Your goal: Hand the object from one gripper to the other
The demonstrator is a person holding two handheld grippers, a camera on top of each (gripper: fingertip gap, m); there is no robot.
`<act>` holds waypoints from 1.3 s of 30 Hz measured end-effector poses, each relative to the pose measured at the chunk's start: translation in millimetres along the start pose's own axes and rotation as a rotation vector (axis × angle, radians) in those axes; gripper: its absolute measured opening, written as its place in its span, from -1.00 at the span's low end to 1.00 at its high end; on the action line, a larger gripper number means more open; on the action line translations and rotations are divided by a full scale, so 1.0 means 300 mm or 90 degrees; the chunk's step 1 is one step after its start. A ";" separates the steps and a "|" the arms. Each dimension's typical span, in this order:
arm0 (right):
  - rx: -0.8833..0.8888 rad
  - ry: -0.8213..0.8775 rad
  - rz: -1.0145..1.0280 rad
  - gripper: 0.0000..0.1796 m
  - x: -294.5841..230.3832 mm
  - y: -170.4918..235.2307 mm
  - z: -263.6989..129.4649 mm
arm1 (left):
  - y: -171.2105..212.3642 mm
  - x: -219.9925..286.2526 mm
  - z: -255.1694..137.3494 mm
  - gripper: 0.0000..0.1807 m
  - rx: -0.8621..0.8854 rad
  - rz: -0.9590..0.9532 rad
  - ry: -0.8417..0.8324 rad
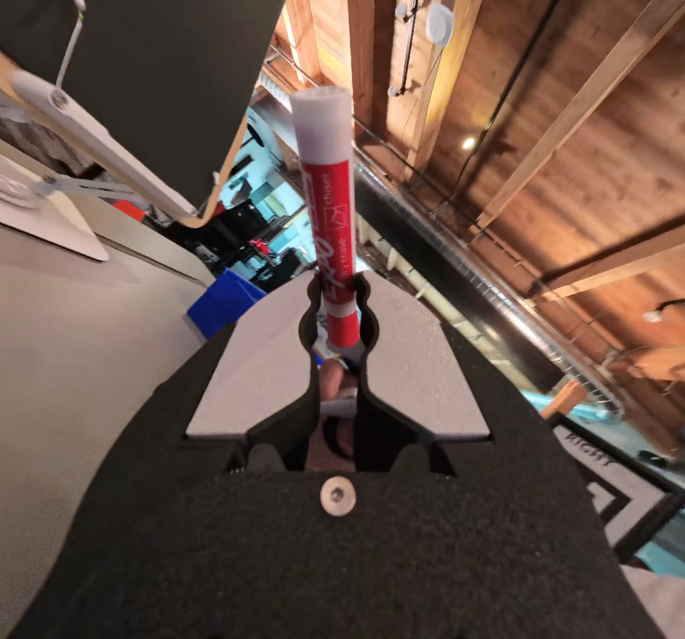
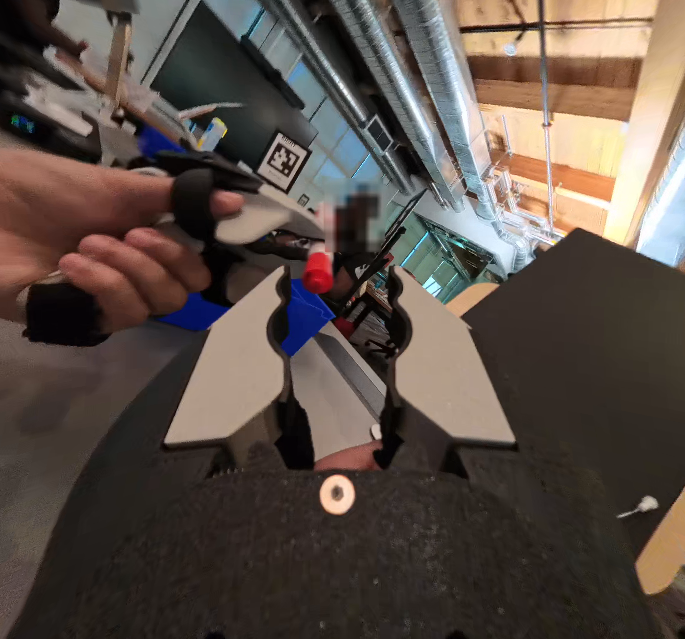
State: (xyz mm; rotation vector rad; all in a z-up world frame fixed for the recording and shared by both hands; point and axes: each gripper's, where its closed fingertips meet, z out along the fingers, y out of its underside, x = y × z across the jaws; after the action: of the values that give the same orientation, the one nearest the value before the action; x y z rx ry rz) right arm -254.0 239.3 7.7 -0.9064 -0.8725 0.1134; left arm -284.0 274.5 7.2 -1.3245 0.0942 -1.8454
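My left gripper (image 1: 339,283) is shut on a red dry-erase marker (image 1: 328,194). Both dark pads press on its lower barrel, just above the red cap. The white end points up and away from the camera. In the right wrist view the marker's red cap end (image 2: 317,274) shows just beyond my fingertips, blurred. It hangs from the left gripper, which a hand (image 2: 111,250) holds at the left. My right gripper (image 2: 339,272) is open wide with nothing between its pads. The cap lies ahead of its left finger (image 2: 244,343) and touches neither finger.
A blue bin (image 1: 222,302) (image 2: 304,309) stands on the grey table (image 1: 74,361) ahead. A dark board with a wooden edge (image 2: 574,361) stands close on the right, and a dark panel (image 1: 148,65) at the upper left. Metal ducts (image 2: 407,65) and wooden beams (image 1: 556,139) are overhead. My right fingertips sit around 6 centimeters from my left ones.
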 end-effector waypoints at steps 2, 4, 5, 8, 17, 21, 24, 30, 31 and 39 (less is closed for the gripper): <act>-0.008 0.010 -0.039 -0.42 -0.022 -0.004 0.012 | 0.017 0.010 0.011 -0.81 0.001 -0.031 0.016; -0.017 0.004 -0.034 -0.43 -0.029 0.003 0.018 | 0.041 0.021 0.020 -0.81 -0.010 -0.039 0.025; -0.022 0.011 -0.031 -0.45 -0.022 0.008 0.018 | 0.051 0.027 0.024 -0.80 -0.013 -0.041 0.029; -0.031 0.009 -0.033 -0.53 -0.021 0.020 0.015 | 0.078 0.043 0.035 -0.80 -0.024 -0.051 0.040; -0.042 -0.041 -0.017 -0.79 -0.027 0.040 0.003 | 0.119 0.019 0.038 -0.80 -0.062 -0.038 0.030; -0.036 -0.095 0.067 -0.81 -0.007 0.035 -0.007 | 0.123 0.021 0.030 -0.74 -0.124 0.039 0.027; -0.043 -0.126 0.147 -0.80 0.043 0.040 -0.022 | 0.090 -0.019 0.002 -0.53 -0.194 0.190 -0.034; -0.046 -0.224 0.366 -0.81 0.102 0.047 -0.056 | 0.047 -0.126 -0.112 -0.20 -0.426 0.666 -0.191; -0.059 -0.243 0.392 -0.81 0.093 0.061 -0.058 | 0.073 -0.140 -0.129 -0.16 -0.474 0.724 -0.201; -0.168 -0.362 0.412 -0.80 -0.060 0.085 -0.047 | 0.198 -0.217 -0.125 -0.21 -0.615 0.998 -0.307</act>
State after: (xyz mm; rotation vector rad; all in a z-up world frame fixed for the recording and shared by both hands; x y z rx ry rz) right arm -249.4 238.7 -26.1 -1.4171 -1.1000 0.8647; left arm -274.3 264.4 -87.6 -1.4511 1.4197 -0.0500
